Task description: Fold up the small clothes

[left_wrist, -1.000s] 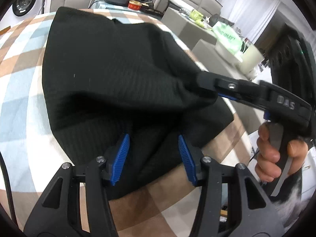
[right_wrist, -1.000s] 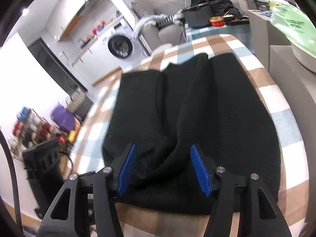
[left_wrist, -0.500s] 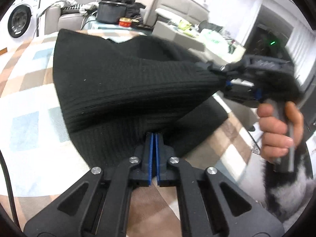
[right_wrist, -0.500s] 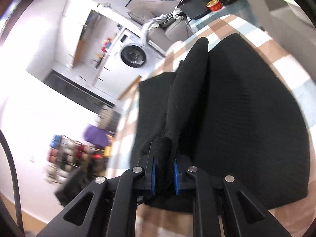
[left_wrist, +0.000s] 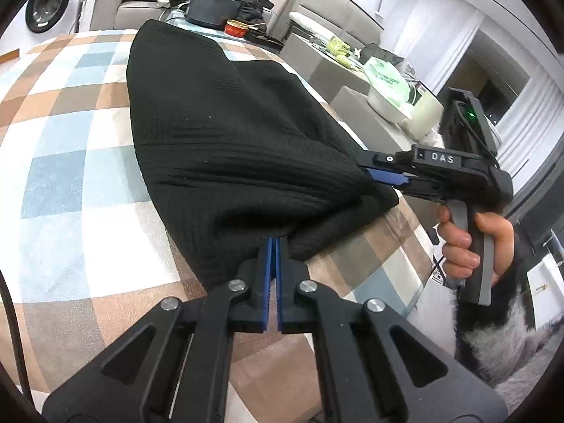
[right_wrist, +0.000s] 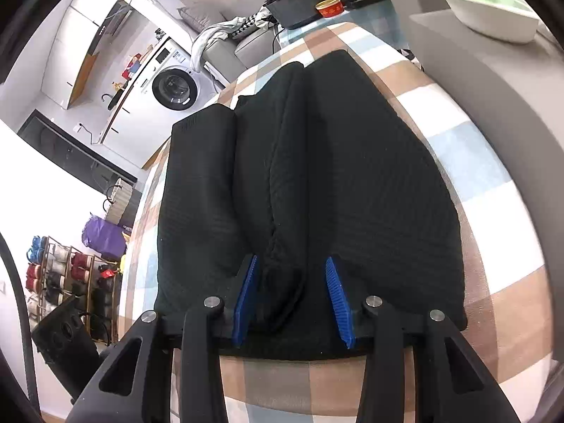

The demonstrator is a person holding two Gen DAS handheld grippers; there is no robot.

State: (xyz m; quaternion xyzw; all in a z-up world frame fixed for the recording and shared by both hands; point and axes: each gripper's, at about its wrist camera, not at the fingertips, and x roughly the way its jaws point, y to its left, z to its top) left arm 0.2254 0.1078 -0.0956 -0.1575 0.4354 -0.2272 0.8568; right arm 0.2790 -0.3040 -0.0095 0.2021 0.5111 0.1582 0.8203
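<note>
Checked tablecloth [left_wrist: 81, 162] in brown, pale blue and white squares covers the work surface in both wrist views.

Left wrist view, near to far: left gripper [left_wrist: 273, 246], black with blue ribbed pads, sits at 6 o'clock with its jaws together, clamped on the near edge of the black ribbed knit garment [left_wrist: 218, 134]. That edge is lifted off the cloth; the knit runs taut from the pads toward 12 o'clock. At 3 o'clock the right gripper [left_wrist: 382, 176], marked DAS, has its tips at the garment's right edge. A hand [left_wrist: 469, 239] grips its grey handle, with a black-and-white fuzzy sleeve [left_wrist: 493, 335] below. Further off at 12 o'clock: a red round tin [left_wrist: 236, 28] and a black box [left_wrist: 213, 8]. White washing machine [left_wrist: 49, 3] at 11 o'clock.

Right wrist view, near to far: right gripper [right_wrist: 292, 296] jaws stand apart and are opening. A bunched fold of the garment [right_wrist: 370, 183] lies between the pads; neither pad presses on it. Garment lies in lengthwise ridges on the tablecloth [right_wrist: 454, 134], stretching toward 12 o'clock. Shoe rack [right_wrist: 67, 275] at 9 o'clock, washing machine [right_wrist: 174, 88] at 11 o'clock.
</note>
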